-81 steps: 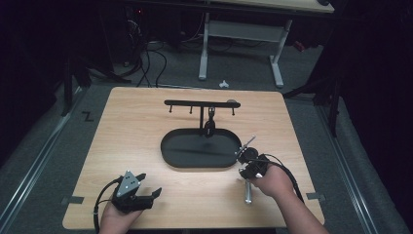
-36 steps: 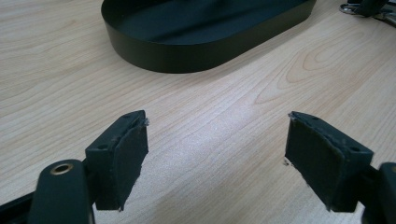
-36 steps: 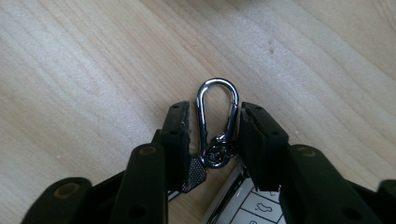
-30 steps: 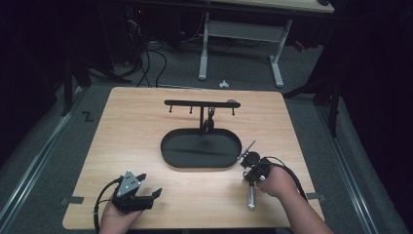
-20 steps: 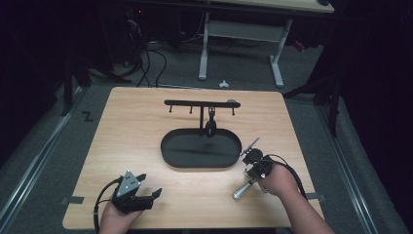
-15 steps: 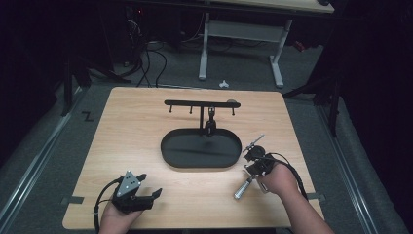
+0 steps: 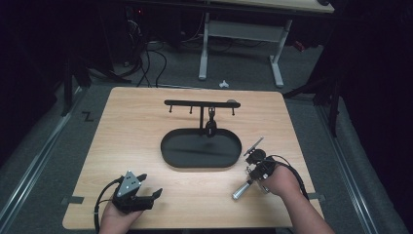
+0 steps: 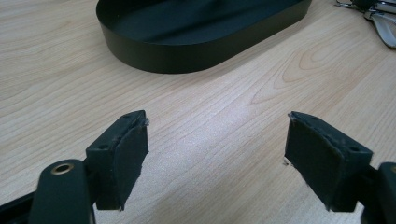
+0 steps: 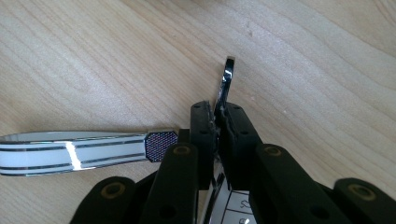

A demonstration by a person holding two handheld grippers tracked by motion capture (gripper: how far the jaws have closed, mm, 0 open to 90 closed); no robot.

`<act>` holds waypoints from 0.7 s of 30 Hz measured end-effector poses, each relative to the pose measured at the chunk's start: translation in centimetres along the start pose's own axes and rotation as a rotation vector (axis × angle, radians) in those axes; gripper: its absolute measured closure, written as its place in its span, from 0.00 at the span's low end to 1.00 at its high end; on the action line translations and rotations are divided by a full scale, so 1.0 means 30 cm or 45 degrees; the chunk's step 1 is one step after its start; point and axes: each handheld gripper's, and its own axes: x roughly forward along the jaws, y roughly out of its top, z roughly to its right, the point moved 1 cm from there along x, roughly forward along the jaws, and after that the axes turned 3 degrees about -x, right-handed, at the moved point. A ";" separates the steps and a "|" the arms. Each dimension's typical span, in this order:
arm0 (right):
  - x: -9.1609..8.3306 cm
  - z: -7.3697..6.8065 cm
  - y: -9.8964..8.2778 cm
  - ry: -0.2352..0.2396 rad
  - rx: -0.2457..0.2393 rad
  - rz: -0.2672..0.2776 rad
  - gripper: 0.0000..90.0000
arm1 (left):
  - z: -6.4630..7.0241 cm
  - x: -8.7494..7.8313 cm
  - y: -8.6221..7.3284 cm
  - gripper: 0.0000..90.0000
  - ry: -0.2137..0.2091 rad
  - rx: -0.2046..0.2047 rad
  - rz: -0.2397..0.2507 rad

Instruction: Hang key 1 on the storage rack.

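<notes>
Two tongs are working at the wooden tabletop [image 7: 146, 126]. From the high view, the left tongs [image 7: 146, 196] are resting near the front edge, well apart from the black oval tray [image 7: 170, 156] and its hook rack [image 7: 202, 103]. The left gripper view is showing them standing wide apart with nothing between, the tray wall [image 8: 196, 56] lying ahead. The right tongs [image 9: 218, 122] are sitting just right of the tray, clamped together on a thin chrome metal strip [image 9: 226, 79] that is standing on edge above the tabletop. The right gripper view alone is revealing a striped silver band [image 9: 70, 151] lying flat beside them. From above, the held piece [image 7: 254, 145] is looking small and hard to identify; a silver cylindrical handle [image 7: 242, 189] is sticking out toward the front edge. What the strip belongs to is cut off.
</notes>
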 end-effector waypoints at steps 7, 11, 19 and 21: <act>-0.001 0.000 0.003 0.002 -0.008 -0.006 0.94 | -0.003 -0.002 0.000 0.24 0.002 -0.001 0.004; -0.023 0.000 0.005 0.015 -0.006 0.031 0.94 | -0.003 -0.002 -0.001 0.25 0.005 -0.004 0.009; -0.083 0.003 0.002 0.016 -0.010 0.069 0.94 | 0.003 -0.002 0.008 0.25 0.008 0.000 0.034; -0.100 0.004 0.000 0.020 -0.022 0.086 0.94 | 0.004 -0.003 0.009 0.25 0.007 0.005 0.039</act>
